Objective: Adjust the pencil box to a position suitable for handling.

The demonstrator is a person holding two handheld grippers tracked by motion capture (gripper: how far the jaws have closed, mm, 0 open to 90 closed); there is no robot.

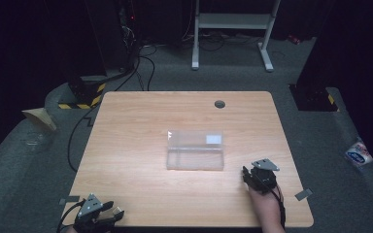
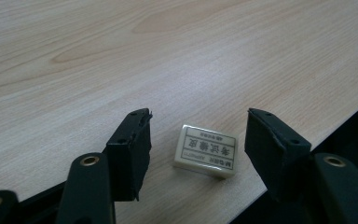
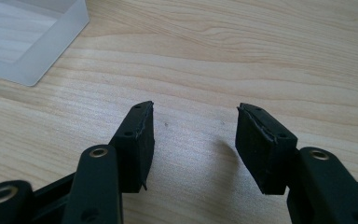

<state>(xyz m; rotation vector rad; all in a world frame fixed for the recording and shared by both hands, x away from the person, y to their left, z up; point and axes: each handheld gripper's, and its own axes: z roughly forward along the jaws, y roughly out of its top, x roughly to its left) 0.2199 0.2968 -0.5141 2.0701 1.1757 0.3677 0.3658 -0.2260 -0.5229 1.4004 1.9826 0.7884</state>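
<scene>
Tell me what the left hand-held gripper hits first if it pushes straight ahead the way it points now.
Most likely the eraser. It lies flat on the table near the edge, directly ahead of the open left hand-held gripper and between the lines of its jaws. Exact depth is hard to judge.

The high view looks forward and down over the whole table (image 1: 141,194) from the person's side. Each gripper view sits low and close, looking along its jaws at the same tabletop.
</scene>
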